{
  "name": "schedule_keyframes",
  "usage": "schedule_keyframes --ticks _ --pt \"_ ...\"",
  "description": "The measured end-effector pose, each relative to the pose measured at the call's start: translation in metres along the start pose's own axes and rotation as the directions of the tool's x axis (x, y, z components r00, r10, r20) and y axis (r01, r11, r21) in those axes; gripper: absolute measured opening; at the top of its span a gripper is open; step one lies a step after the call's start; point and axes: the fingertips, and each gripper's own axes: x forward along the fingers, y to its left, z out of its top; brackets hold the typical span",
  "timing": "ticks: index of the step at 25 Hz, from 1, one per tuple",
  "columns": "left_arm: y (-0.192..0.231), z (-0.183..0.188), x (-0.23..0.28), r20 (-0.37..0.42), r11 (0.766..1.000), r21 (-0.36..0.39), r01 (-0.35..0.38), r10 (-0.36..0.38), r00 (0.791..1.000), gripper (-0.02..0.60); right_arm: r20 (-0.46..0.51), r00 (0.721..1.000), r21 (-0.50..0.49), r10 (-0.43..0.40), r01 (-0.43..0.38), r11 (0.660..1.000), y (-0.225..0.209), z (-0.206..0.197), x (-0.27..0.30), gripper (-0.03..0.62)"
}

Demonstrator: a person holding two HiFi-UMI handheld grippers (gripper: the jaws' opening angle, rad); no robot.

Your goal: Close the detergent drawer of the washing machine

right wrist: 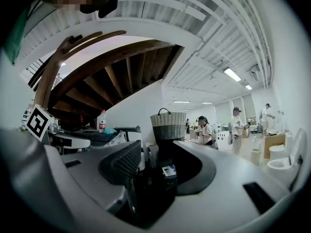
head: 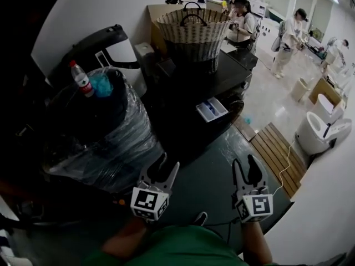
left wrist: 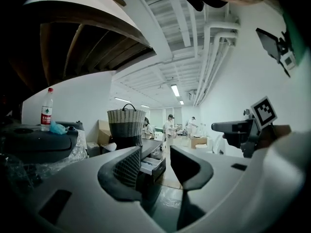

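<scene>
In the head view, the dark boxy washing machine (head: pixel 222 82) mostly sinks into shadow. Its pale rectangular plastic detergent drawer (head: pixel 212 110) juts from the front's top edge, its long axis pointing towards me. My left gripper (head: pixel 168 162) and right gripper (head: pixel 244 162) are both spread and empty.

In the left gripper view, the drawer (left wrist: pixel 151 165) sits well beyond my ribbed jaws.

In the right gripper view, the drawer (right wrist: pixel 169 170) is too small for detail.

The drawer (head: pixel 211 110) is seen pulled out of the washer (head: pixel 222 75), on which a basket (head: pixel 194 29) is set. The left gripper (head: pixel 166 168) and right gripper (head: pixel 246 168) are held well short of it, jaws parted.
</scene>
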Motion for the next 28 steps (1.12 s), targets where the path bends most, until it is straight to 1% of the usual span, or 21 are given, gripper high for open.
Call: schedule_keyframes --ticks 5,10,12,15,19,21,22,23,24,26,28 --pt "-0.030 0.006 0.034 0.009 0.999 -0.002 -0.045 0.045 0.999 0.199 0.019 0.999 -0.004 0.046 -0.046 0.999 -0.052 0.006 0.003 0.213" --pt "-0.065 0.008 0.060 -0.014 0.999 0.032 -0.023 0.023 1.000 0.199 0.038 0.999 0.020 0.036 -0.037 0.999 -0.094 0.011 -0.001 0.206" --pt "-0.071 0.008 0.068 -0.019 0.999 0.031 -0.024 0.024 1.000 0.199 0.041 0.998 0.029 0.042 -0.044 0.999 -0.103 0.009 -0.003 0.204" --pt "-0.079 0.008 0.078 -0.023 1.000 0.024 -0.007 0.007 1.000 0.199 0.035 0.998 0.053 0.047 -0.048 0.997 -0.110 0.007 0.001 0.199" --pt "-0.073 0.002 0.089 -0.041 1.000 0.018 -0.003 0.003 0.999 0.199 0.010 0.999 0.076 0.052 -0.052 0.996 -0.112 -0.005 0.015 0.198" --pt "-0.066 -0.002 0.100 -0.048 1.000 0.005 -0.005 0.005 0.999 0.199 0.000 0.999 0.056 0.051 -0.051 0.997 -0.112 -0.004 0.021 0.196" --pt "-0.062 -0.002 0.109 -0.048 1.000 -0.003 -0.002 0.002 0.999 0.199 -0.006 0.999 0.041 0.048 -0.048 0.998 -0.110 0.004 0.025 0.196" --pt "-0.060 -0.003 0.119 -0.045 1.000 -0.009 0.006 -0.006 0.999 0.199 -0.016 0.999 0.028 0.042 -0.041 0.999 -0.110 0.010 0.030 0.196" --pt "-0.060 -0.004 0.130 -0.041 1.000 -0.015 0.018 -0.019 0.999 0.199 -0.029 0.999 0.023 0.032 -0.031 0.999 -0.115 0.007 0.034 0.195" --pt "-0.061 -0.008 0.152 -0.036 0.998 -0.028 0.051 -0.052 0.998 0.199 -0.059 0.998 0.028 0.001 0.001 1.000 -0.133 -0.018 0.040 0.195" --pt "-0.059 -0.018 0.173 -0.037 0.996 -0.046 0.078 -0.079 0.996 0.199 -0.097 0.995 0.025 -0.026 0.029 0.999 -0.147 -0.034 0.054 0.193"
